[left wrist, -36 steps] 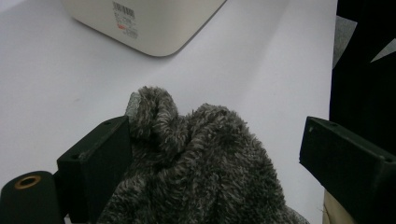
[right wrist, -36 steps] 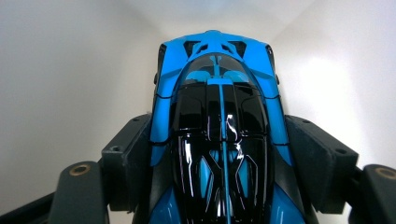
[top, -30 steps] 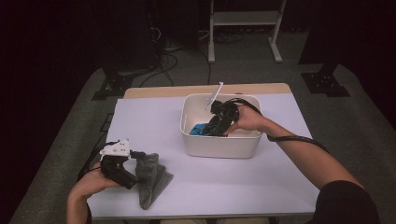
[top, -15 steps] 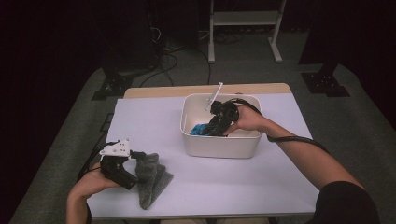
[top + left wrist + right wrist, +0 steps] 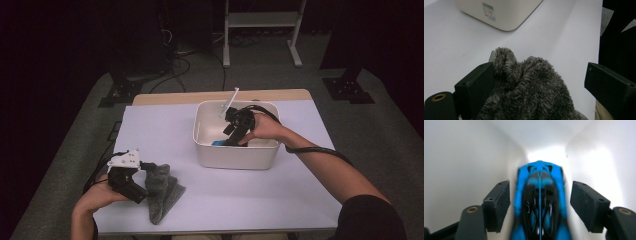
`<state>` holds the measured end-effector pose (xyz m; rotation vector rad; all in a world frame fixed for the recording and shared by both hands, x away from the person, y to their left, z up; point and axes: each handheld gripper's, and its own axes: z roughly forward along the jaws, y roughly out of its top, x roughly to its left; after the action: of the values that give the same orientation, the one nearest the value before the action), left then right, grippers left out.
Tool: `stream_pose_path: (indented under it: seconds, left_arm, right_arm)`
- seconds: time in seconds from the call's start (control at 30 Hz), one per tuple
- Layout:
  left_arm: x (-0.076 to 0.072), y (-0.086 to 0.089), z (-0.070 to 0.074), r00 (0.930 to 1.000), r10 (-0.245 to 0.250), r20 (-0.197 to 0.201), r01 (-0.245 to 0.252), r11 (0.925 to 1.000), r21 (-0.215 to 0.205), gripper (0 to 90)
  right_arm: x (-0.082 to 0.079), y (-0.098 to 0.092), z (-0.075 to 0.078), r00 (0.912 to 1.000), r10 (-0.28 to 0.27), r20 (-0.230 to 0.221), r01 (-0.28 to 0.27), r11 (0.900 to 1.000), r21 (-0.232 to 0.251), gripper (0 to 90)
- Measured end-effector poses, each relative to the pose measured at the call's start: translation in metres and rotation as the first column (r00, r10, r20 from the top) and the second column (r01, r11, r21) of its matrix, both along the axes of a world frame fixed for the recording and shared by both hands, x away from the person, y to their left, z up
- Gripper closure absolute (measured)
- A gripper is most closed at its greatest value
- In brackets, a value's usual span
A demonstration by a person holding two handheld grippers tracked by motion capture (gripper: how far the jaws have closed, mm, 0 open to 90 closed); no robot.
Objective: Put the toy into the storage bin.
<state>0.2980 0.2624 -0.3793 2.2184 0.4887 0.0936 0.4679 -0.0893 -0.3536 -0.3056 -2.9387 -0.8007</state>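
Right gripper: lowered into the white bin, jaws standing apart on either side of a blue and black toy car. The jaws have just been closing in on the car, which lies between them — a gap shows at each pad, so no clamp yet.

Toy car: on the bin floor, close to the wall on its left in the right gripper view; in the high view a blue patch shows beside the gripper. The picture is blurred, so finer detail cannot be told.

Left gripper: jaws wide apart, resting at a grey fuzzy cloth. The cloth bunches against one pad; the other pad stands well clear of it. Not clamped.

Grey cloth: on the near left of the worktop, crumpled, well apart from the bin.

Change noted: against the earlier high views, both hands sit where they were and cloth and bin lie unmoved — only the right jaws have narrowed.

Judgement: the step in hand appears to be grasping the car for removal from the bin. The jaws must close further before any lift; the near wall leaves that jaw little room.
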Motion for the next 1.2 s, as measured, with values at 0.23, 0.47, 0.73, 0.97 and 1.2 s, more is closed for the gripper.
stream_pose_path:
  seconds: [0.23,0.47,0.73,0.97,1.2]
  left_arm:
    - [-0.001,0.000,0.001,1.0000,-0.003,0.005,0.003,1.0000,0.000,8.6]
    - [0.000,-0.002,0.000,0.9999,-0.011,0.004,0.011,0.9999,0.008,8.6]
    - [0.001,-0.003,-0.002,0.9999,-0.011,0.001,0.011,0.9999,0.012,7.5]
    - [-0.001,-0.007,0.002,0.9995,-0.027,0.015,0.026,0.9996,0.013,7.4]
    - [-0.001,-0.009,0.001,0.9996,-0.026,0.010,0.026,0.9996,0.015,7.4]
  right_arm:
    - [-0.001,0.000,0.000,0.9999,-0.011,0.004,0.011,1.000,-0.003,27.4]
    - [-0.001,-0.004,0.008,0.9996,-0.025,0.012,0.025,0.999,0.021,27.0]
    - [-0.004,-0.014,0.023,0.9984,-0.053,0.020,0.052,0.997,0.060,26.3]
    - [-0.010,-0.025,0.040,0.9966,-0.076,0.032,0.072,0.992,0.103,26.3]
    - [-0.019,-0.035,0.056,0.9941,-0.097,0.050,0.090,0.988,0.122,25.1]
